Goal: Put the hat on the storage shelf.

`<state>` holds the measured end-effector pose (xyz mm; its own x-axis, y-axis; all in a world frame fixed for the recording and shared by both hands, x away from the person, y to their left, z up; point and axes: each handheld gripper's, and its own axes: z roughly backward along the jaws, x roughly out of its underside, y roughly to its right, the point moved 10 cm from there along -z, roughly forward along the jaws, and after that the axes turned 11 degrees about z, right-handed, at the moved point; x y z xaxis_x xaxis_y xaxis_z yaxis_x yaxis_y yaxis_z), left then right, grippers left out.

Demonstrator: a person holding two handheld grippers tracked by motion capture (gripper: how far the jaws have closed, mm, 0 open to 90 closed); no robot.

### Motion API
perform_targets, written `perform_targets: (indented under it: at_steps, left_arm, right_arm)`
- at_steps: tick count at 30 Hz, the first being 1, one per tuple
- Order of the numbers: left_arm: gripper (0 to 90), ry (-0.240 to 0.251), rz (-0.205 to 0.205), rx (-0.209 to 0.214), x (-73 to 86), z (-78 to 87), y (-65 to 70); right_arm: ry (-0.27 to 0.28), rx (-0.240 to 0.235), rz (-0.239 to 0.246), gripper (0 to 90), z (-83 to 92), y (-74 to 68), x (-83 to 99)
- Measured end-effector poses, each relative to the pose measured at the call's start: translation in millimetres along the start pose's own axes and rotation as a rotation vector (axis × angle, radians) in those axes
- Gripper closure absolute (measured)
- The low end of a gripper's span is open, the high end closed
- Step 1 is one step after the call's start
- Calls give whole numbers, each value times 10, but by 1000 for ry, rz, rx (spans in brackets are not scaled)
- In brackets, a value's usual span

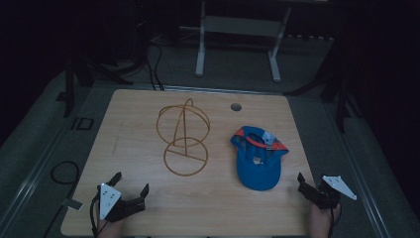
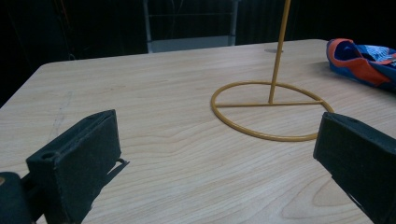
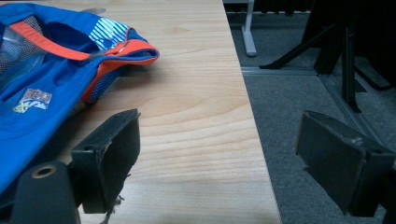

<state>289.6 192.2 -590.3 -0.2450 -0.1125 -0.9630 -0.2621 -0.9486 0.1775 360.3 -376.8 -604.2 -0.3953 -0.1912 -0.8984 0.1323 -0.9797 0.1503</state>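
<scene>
Left gripper (image 1: 131,187) low over the near left corner of the tabletop (image 1: 133,106), jaws spread wide, nothing between them. In the left gripper view, bare wood between the two black pads, with the round base of the yellow wire stand (image 2: 272,111) ahead, toward the right pad, clear of both.

Right gripper (image 1: 303,184) at the near right corner, straddling the right edge of the tabletop: jaws wide apart and empty, one pad over the wood, the other out over the grey floor (image 3: 299,116). Blue cap (image 1: 257,157) lying upside down on the right half of the tabletop, brim toward the near edge, orange-trimmed band toward the far edge. In the right gripper view, cap (image 3: 51,79) just beside the pad over the wood; touching it or not, cannot tell.

Wire stand (image 1: 184,136) upright near the middle of the tabletop, left of the cap and apart from it. Small round hole (image 1: 236,107) close to the far edge, beyond the cap.
</scene>
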Motion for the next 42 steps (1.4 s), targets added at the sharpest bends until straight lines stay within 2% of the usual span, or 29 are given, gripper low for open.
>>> perform_targets:
  at_steps: [7, 9, 11, 14, 17, 20, 22, 26, 27, 28, 29, 31, 33, 38, 39, 40, 42]
  left_arm:
    - [10, -6, -6, -6, 7, -8, -3]
    - [10, -7, -8, -8, 10, -12, 1]
    - [10, -8, -11, -9, 9, -10, 1]
    - [10, -5, -6, -10, 3, -4, -5]
    - [10, -5, -1, -10, 2, -4, -6]
    - [10, -6, 1, -10, 5, -4, -7]
    - [10, -7, 2, -9, 5, -4, -8]
    - [10, -9, 1, -10, 8, -4, -10]
    - [10, -11, 2, -10, 9, -5, -11]
    - [10, -12, 4, -9, 11, -5, -9]
    - [10, -12, 4, -8, 11, -6, -8]
    - [10, -14, 1, -6, 12, -6, -5]
    - [10, -15, 2, -6, 13, -7, -3]
    - [10, -14, 4, -2, 12, -5, -4]
    - [10, -12, 10, 4, 10, -6, 2]
    - [10, -10, 11, 9, 6, -4, 7]
    - [10, -10, 5, 10, 4, -2, 10]
  right_arm:
    - [-23, -11, 11, 139, -6, -26, 17]
    - [-39, -27, 22, 139, -12, -44, 20]
    - [-48, -56, 27, 139, -4, -60, -28]
    - [-44, -65, 30, 138, 4, -56, -87]
    - [-41, -109, 12, 132, 12, -73, -211]
    - [-49, -142, 24, 125, -25, -95, -351]
    - [-50, -146, 31, 125, -34, -100, -377]
    - [-60, -201, 54, 125, -89, -185, -513]
    - [-44, -229, 61, 126, -116, -235, -584]
    - [-44, -229, 61, 126, -116, -235, -584]
    - [-48, -255, 73, 125, -140, -288, -628]
    - [-46, -265, 80, 125, -153, -317, -656]
    - [-31, -300, 75, 125, -172, -391, -736]
    - [-41, -270, 118, 123, -271, -469, -892]
    - [-37, -277, 124, 123, -286, -488, -913]
    - [-36, -306, 129, 125, -334, -543, -959]
    - [-39, -309, 126, 136, -360, -558, -979]
